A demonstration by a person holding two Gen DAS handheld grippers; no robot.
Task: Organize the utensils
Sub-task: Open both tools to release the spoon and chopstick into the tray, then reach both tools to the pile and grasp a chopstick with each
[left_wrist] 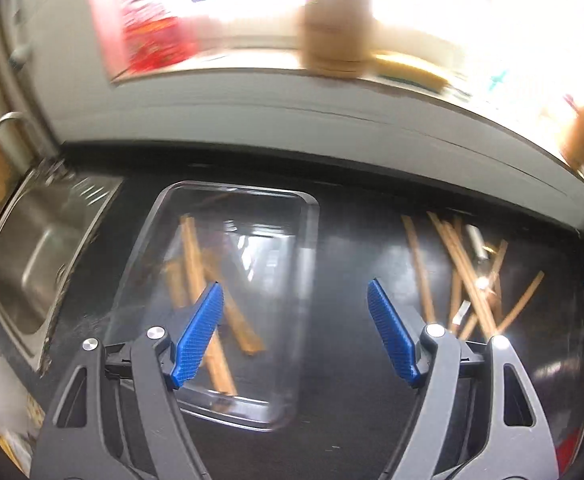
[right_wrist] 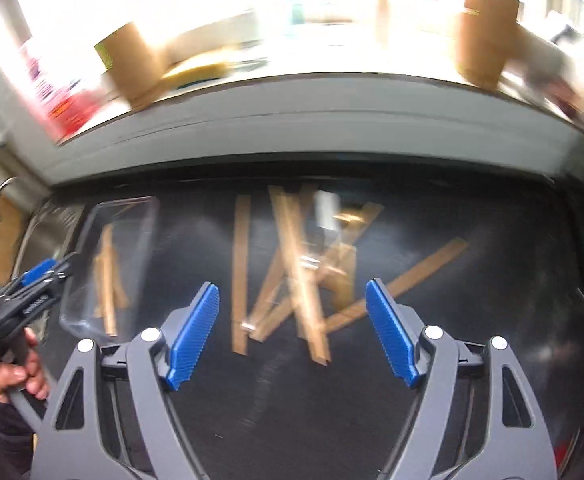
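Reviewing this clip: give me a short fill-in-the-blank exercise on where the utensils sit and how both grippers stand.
1. Both the left gripper and the right gripper have their blue fingers spread ____ and hold nothing.
2. A few wooden sticks already lie inside the clear plastic ____.
3. The loose pile of wooden sticks lies on the ____ countertop.
4. The steel sink is on the tray's ____ side in the left wrist view.

Missing words: open; tray; black; left

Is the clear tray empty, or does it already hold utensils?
Not empty: the clear tray holds several wooden sticks, while more wooden pieces lie loose on the counter beside it.
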